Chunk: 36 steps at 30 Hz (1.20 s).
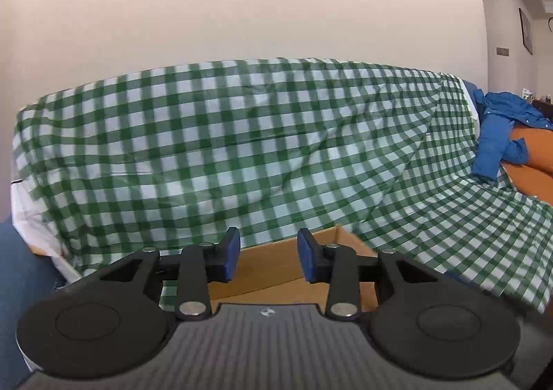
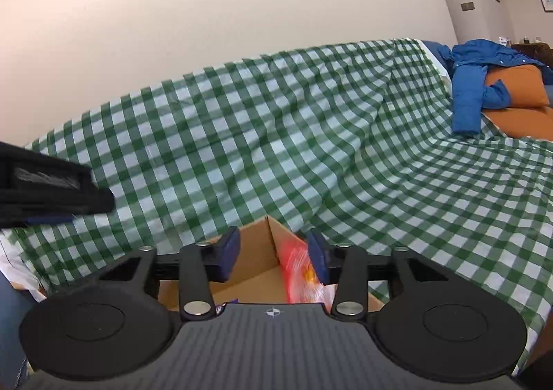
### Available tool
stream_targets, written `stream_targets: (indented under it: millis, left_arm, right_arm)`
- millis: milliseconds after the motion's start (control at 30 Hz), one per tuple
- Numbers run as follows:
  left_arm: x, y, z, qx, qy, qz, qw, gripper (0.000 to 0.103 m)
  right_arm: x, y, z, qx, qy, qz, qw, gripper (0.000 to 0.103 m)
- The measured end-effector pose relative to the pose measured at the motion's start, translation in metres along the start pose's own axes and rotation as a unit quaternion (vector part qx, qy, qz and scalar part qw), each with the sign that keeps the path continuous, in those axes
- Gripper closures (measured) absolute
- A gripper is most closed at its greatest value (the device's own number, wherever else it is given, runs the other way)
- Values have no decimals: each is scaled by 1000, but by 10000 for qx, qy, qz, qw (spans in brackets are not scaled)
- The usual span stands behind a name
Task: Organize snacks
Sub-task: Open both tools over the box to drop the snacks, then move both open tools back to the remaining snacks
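A green checked cloth [image 1: 242,148] draped a sofa below a plain wall. From the left wrist, the left gripper [image 1: 269,258] hung part-open and empty over the cardboard box [image 1: 276,269]. From the right wrist, the right gripper [image 2: 273,258] stood part-open above the box's far corner, where a red snack bag [image 2: 297,269] lay, seemingly just dropped. Fetching another snack probably came next.

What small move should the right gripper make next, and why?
Probably lift the right gripper clear of the cardboard box. Its fingers stand apart, and the red-orange snack bag seems to lie loose inside the box, apparently released. Then it could fetch another snack.
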State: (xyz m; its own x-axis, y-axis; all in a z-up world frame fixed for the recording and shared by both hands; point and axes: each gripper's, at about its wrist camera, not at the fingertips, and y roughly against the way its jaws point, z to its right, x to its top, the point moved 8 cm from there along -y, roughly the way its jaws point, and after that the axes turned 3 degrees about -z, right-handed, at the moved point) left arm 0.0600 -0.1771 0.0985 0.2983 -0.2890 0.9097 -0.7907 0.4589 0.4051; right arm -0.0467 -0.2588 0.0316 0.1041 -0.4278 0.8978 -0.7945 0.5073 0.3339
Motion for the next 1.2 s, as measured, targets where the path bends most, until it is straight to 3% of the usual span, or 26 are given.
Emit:
stream_targets:
  millis: [133, 233, 300, 367, 467, 500, 533, 633, 733, 933, 1200]
  left_arm:
    - [-38, 10, -48, 246, -7, -47, 9997, 63]
    - [-72, 14, -99, 656, -226, -67, 9976, 65]
    - [-95, 13, -132, 1172, -671, -1, 9908, 70]
    - [-115, 13, -162, 1720, -1139, 24, 9785, 71]
    - [-155, 12, -202, 2113, -1198, -60, 9700, 71]
    - [-172, 10, -212, 2170, -1125, -179, 9695, 72]
    - [-184, 4, -225, 2142, -980, -645, 9697, 77]
    - [-186, 5, -248, 1984, -241, -577, 9781, 80]
    - [-189, 1, -271, 1914, 438, -712, 9780, 80]
    - [-197, -11, -296, 1910, 1134, -982, 9701, 80]
    - [-202, -25, -317, 1862, 1800, -956, 9611, 80]
  right_arm:
    - [-8, 5, -13, 34, 303, 17, 9995, 51]
    - [-16, 10, -26, 111, 603, 41, 9981, 50]
    - [-23, 14, -38, 211, 848, 63, 9962, 50]
    - [-31, 23, -52, 367, 1110, 153, 9930, 50]
    - [-41, 49, -78, 744, 1509, 541, 9843, 51]
    - [-45, 59, -89, 917, 1698, 673, 9789, 52]
    - [-49, 65, -97, 1075, 1847, 755, 9740, 56]
    - [-68, 83, -126, 1615, 2341, 811, 9553, 67]
    - [-86, 90, -153, 1903, 2667, 620, 9428, 68]
    - [-124, 85, -224, 2497, 2890, -318, 9236, 68]
    - [-161, 27, -287, 2372, 2597, -1515, 9238, 68]
